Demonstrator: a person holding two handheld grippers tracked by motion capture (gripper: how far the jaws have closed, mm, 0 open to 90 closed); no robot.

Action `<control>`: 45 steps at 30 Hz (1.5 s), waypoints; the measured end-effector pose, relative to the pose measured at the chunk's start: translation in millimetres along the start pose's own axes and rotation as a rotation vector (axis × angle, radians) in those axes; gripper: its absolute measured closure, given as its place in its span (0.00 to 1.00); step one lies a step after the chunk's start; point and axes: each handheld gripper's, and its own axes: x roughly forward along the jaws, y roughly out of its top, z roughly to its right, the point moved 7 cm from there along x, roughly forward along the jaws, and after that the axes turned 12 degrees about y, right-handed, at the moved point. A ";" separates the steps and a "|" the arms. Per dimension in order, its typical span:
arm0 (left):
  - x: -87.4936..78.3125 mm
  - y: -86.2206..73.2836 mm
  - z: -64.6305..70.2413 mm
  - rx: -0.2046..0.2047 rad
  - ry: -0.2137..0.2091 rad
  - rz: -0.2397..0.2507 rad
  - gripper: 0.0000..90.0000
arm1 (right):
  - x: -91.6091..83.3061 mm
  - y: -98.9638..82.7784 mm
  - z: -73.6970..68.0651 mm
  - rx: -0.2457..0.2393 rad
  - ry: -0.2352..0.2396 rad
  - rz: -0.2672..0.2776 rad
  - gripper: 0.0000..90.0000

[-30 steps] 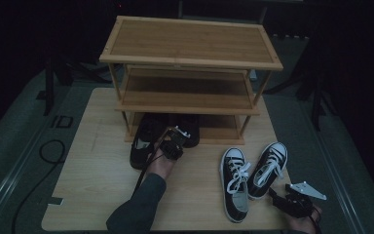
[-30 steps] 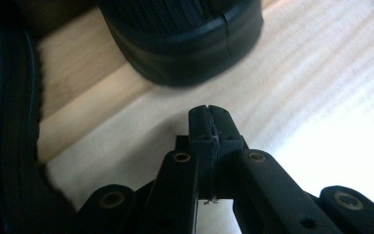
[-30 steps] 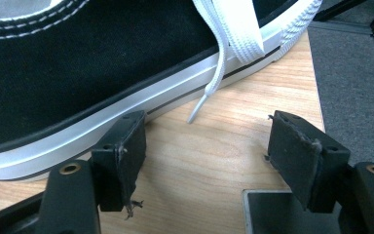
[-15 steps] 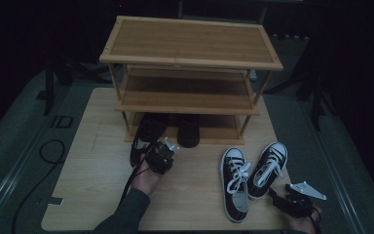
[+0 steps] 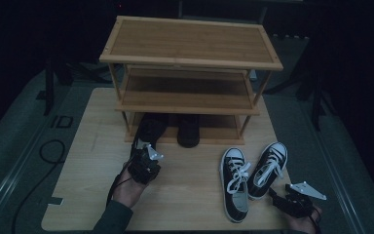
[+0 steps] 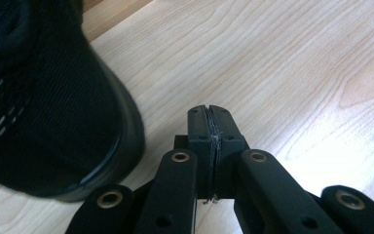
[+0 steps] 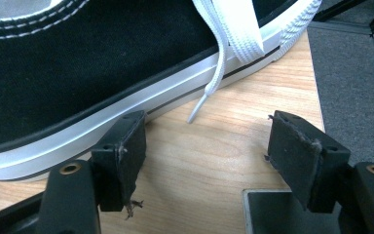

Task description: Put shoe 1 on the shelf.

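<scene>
Flanking the closed, empty left gripper [image 5: 143, 165]: black shoe [image 5: 147, 131]; right gripper [image 5: 292, 201] agape beside sneakers [image 5: 234, 182].

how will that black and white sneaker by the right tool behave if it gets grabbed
The sneaker probably flexes at its canvas upper, while the white rubber sidewall looks firmer to pinch. Its loose lace may dangle or snag. Flat-soled, it seems unlikely to roll. The right tool stands open beside it.

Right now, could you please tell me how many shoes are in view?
4: two plain black shoes on the wooden rack's bottom shelf, two black-and-white lace-up sneakers on the table, right. Others may be hidden.
</scene>
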 end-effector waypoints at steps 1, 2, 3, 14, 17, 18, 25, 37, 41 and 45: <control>-1.2 -2.9 -1.1 -0.002 0.003 0.001 0.99 | 0.0 0.0 0.0 0.000 0.000 0.000 0.33; -1.8 -4.8 -1.8 -0.002 0.004 -0.001 0.99 | 0.0 0.0 0.0 0.000 0.000 0.000 0.33; -2.5 -7.4 -2.9 -0.002 0.006 -0.001 0.99 | 0.0 0.0 0.0 0.000 0.000 0.000 0.33; -2.0 -35.7 -19.5 -0.022 0.039 -0.039 0.99 | 0.0 -0.1 0.0 0.001 0.000 0.000 0.33; -1.7 -40.4 -23.2 -0.029 0.049 -0.050 0.99 | 0.0 0.0 0.0 0.000 0.000 0.000 0.33; -1.7 -40.4 -23.2 -0.029 0.049 -0.050 0.99 | 0.0 0.0 0.0 0.000 0.000 0.000 0.33; 3.8 -51.2 -31.8 -0.035 0.083 -0.093 0.99 | 0.0 -0.1 0.0 0.000 0.000 0.000 0.33; 18.0 -58.8 -41.1 -0.053 0.125 -0.131 1.00 | 0.0 -0.1 -0.1 0.001 0.000 0.001 0.33; 21.9 -59.0 -45.9 -0.066 0.129 -0.120 1.00 | 0.0 -0.1 0.0 0.001 0.000 0.001 0.33; 24.9 -58.6 -53.5 -0.088 0.141 -0.114 1.00 | 0.0 -0.1 -0.1 0.001 0.000 0.002 0.33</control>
